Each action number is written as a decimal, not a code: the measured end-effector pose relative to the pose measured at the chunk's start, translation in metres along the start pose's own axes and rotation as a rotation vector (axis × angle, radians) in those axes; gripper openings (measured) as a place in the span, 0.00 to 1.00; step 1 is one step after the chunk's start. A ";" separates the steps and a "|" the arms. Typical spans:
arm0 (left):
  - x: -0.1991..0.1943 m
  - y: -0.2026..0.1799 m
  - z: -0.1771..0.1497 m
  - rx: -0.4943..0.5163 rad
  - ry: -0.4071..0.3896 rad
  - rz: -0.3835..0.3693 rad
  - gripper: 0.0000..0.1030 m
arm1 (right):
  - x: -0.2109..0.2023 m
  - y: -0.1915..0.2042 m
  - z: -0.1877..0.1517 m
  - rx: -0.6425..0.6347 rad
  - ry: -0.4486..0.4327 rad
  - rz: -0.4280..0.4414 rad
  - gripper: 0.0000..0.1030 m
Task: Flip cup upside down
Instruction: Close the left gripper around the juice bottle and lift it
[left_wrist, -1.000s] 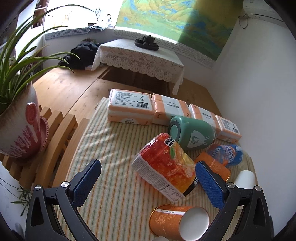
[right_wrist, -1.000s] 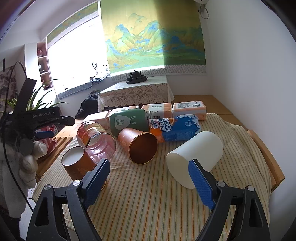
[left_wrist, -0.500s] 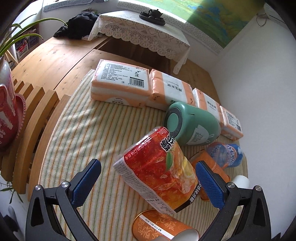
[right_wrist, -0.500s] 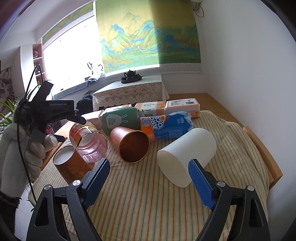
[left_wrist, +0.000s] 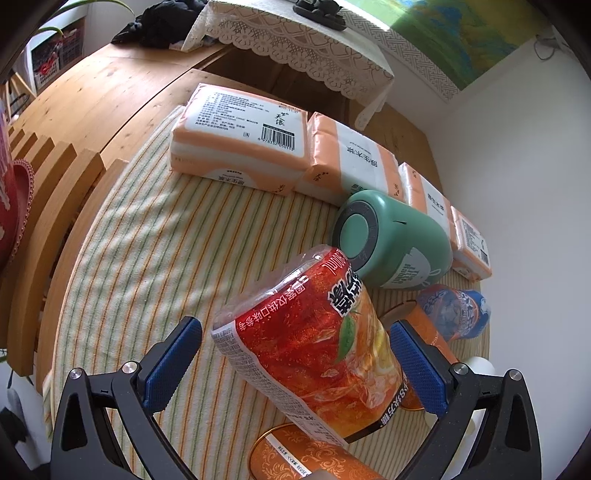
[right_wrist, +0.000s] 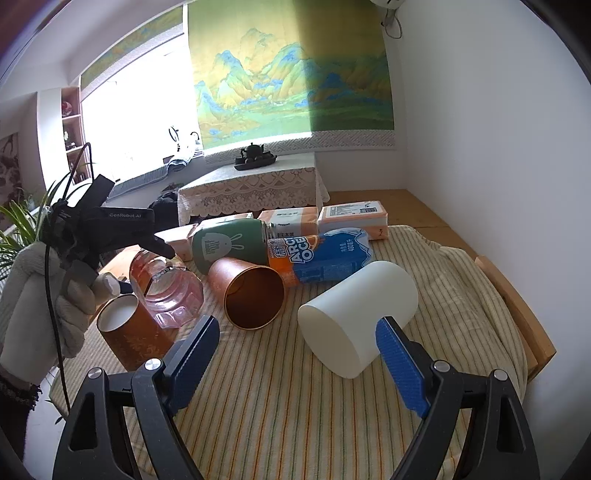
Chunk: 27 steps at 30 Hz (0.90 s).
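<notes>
Right wrist: white cup on side, beyond spread, empty fingers.

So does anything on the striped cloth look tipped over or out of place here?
Yes. Nearly every container lies on its side: the white cup, the copper cup, the green mug, the blue-orange bottle and the red-labelled bottle. Only the orange patterned cup stands upright. No spill is visible. Both tongs are open and hold nothing.

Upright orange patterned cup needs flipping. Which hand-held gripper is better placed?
Left, probably. The left hand-held gripper hangs open right by the orange patterned cup, though a red-labelled bottle lies between its jaws. The right hand-held gripper faces the white cup.
</notes>
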<state>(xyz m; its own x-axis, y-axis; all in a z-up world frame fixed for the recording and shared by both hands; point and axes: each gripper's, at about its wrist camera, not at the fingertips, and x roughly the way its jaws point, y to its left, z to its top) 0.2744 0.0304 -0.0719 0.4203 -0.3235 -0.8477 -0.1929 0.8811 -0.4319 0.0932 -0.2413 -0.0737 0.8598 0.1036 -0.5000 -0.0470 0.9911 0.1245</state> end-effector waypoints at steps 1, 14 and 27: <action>0.002 0.001 0.000 -0.005 0.007 -0.003 0.99 | 0.000 0.000 0.000 0.000 0.000 -0.002 0.82; 0.005 0.013 0.003 -0.068 0.000 -0.041 0.96 | 0.003 -0.001 -0.002 -0.010 -0.003 -0.022 0.82; -0.018 0.055 0.008 -0.115 -0.047 -0.034 0.96 | 0.005 0.004 -0.002 -0.025 -0.002 -0.024 0.82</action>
<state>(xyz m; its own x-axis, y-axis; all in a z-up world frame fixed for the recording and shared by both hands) 0.2634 0.0873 -0.0774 0.4687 -0.3333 -0.8181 -0.2770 0.8239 -0.4944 0.0963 -0.2370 -0.0777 0.8621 0.0794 -0.5005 -0.0389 0.9951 0.0910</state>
